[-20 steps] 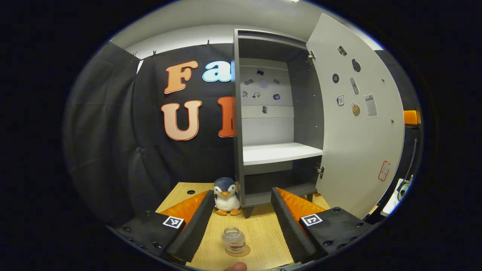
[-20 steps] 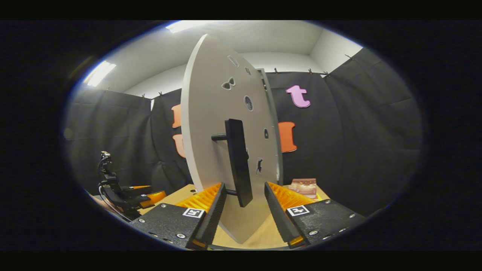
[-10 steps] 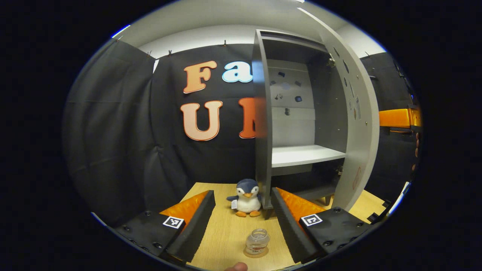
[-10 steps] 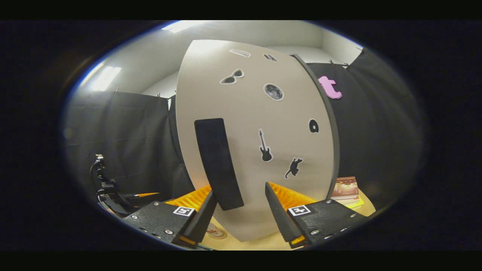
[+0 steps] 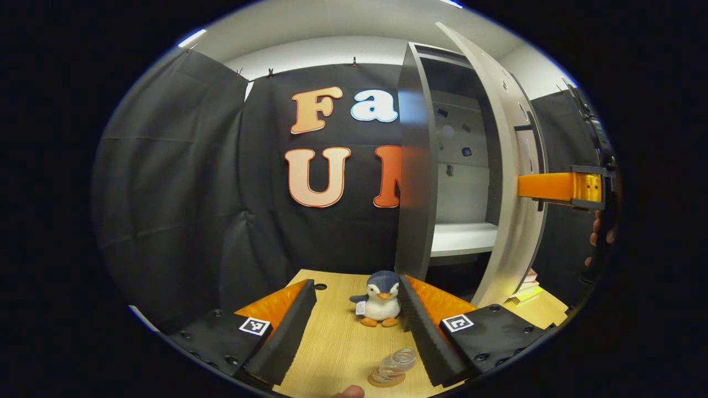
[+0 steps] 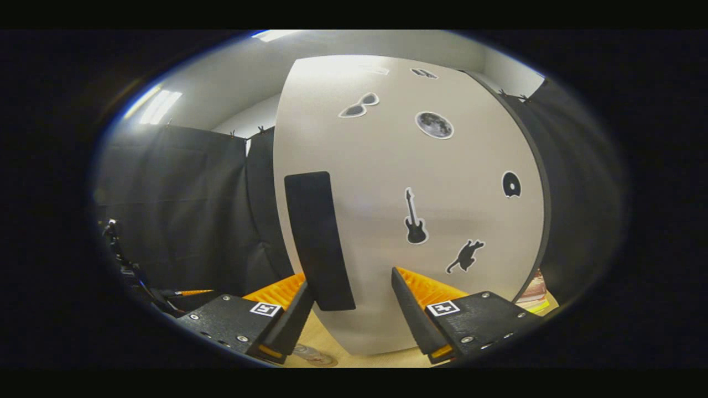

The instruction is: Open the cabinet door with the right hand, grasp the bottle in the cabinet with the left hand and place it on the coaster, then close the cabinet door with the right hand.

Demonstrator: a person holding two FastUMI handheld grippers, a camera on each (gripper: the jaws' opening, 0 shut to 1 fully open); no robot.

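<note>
I record the cabinet [image 5: 420, 166] first, at about two o'clock in the left gripper view. Its door [image 6: 409, 210] has swung most of the way home over the last second: a second ago it stood wide, showing its inner face, and now I see it nearly edge-on in the left gripper view, with only a narrow wedge of the inside and the white shelf [image 5: 462, 239] left visible. In the right gripper view the outer face of the door now fills my centre, squarer to me than half a second ago.

The door handle [image 6: 318, 240] sits at about seven o'clock of that face, just over my right tool [image 6: 351, 309], whose fingers stand apart with nothing clamped; the handle overlaps the left finger, and I cannot tell whether they touch. I judge the door is being pushed, not gripped.

My left tool [image 5: 357, 326] is likewise apart and empty, hanging over the desk [image 5: 337, 342].

The penguin toy [image 5: 380, 298] stands at twelve o'clock between the left tool's fingers, in front of the cabinet.

The bottle [image 5: 395, 364] rests on the coaster [image 5: 387, 380] at six o'clock, by the right finger of the left tool and free of it. It looks tilted, which may be lens distortion.

Finding: placement is done; only the last part of the closing remains.
</note>
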